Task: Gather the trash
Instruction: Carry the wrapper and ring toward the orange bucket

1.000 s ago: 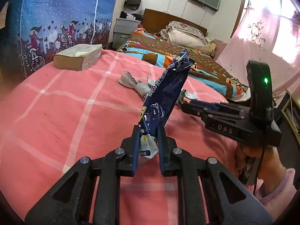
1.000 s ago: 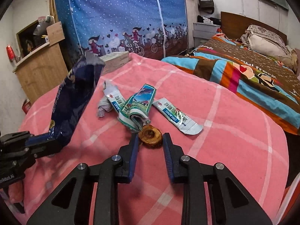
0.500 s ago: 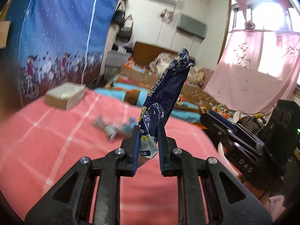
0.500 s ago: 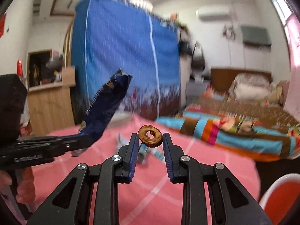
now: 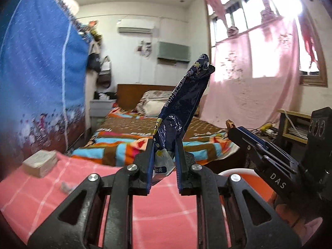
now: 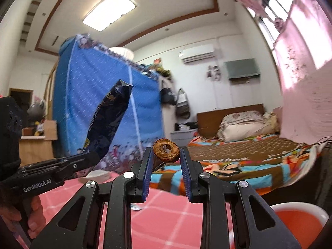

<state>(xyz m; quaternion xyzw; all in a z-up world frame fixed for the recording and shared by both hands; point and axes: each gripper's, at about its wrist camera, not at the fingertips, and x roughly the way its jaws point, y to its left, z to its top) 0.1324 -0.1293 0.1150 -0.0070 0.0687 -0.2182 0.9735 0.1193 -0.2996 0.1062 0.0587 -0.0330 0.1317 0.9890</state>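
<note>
A dark blue snack wrapper (image 5: 182, 108) stands almost upright, its crumpled lower end pinched between the jaws of the left gripper (image 5: 164, 161). Beside it, the right gripper (image 6: 166, 164) has its jaws pressed on a small brown ring-shaped scrap (image 6: 166, 150), perhaps a dried fruit slice or a bit of pastry, held at the very tips. Both pieces of trash are up in the air, above a table covered with a pink checked cloth (image 5: 157, 213), and both tools point roughly level across the room. Low on the right, just past the table edge, shows the white rim of an orange bin or basin (image 6: 290, 207); it looks like the place for the rubbish, so the step in hand appears to be the carry, with the drop not yet made. The next move likely calls for bringing each gripper over that opening, tipping it down and spreading the jaws; the light wrapper may cling or drift, so it should be let go low over the rim. The two grippers are close together and could bump. A few small scraps (image 5: 67, 186) and a thick book (image 5: 40, 162) are on the cloth at the left. Beyond the table stand a bed with a bright patterned quilt (image 5: 128, 145) and a blue fabric wardrobe (image 6: 99, 87), leaving open air ahead.
</note>
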